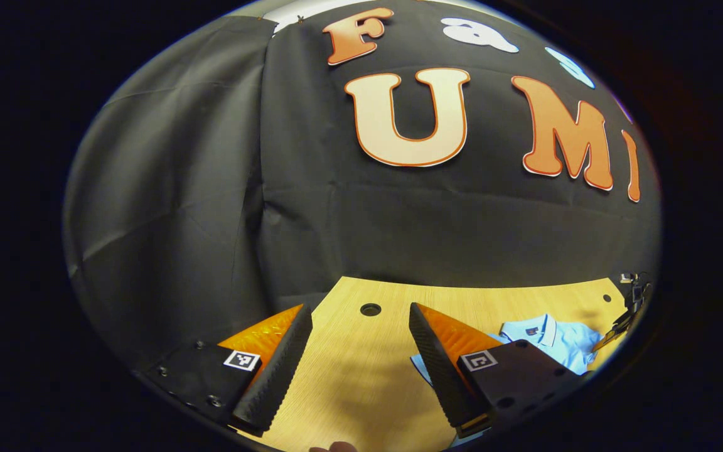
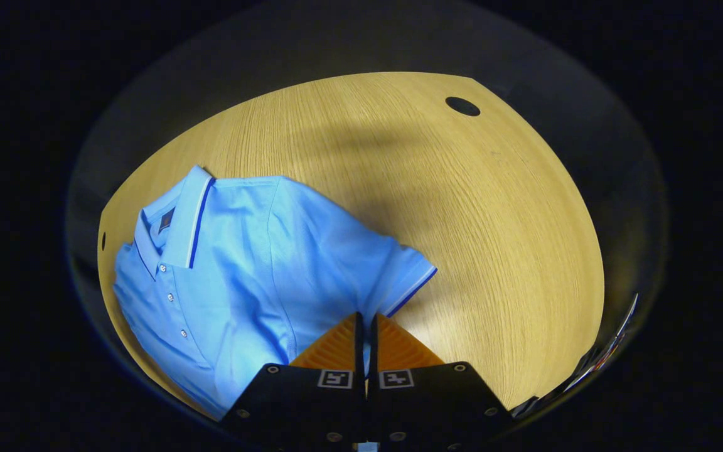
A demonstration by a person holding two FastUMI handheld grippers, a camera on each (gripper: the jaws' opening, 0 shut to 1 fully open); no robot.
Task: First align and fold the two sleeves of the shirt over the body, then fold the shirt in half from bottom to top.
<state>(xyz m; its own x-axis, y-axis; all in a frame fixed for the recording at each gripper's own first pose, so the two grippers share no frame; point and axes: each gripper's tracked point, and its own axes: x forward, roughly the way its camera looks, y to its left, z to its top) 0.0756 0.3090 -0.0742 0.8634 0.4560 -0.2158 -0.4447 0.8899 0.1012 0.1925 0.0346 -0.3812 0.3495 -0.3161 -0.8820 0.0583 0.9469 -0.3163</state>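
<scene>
Light blue polo shirt [image 2: 242, 263], short-sleeved, lying front side up on the wooden tabletop. Collar [image 2: 176, 216] striped with dark blue and white, turned down, a small dark tag inside the neck. Placket carries small pale buttons, done up. One sleeve [image 2: 393, 270] spread outward, its cuff edged with a white and dark blue band. Fabric shows shallow wrinkles across the chest.
</scene>
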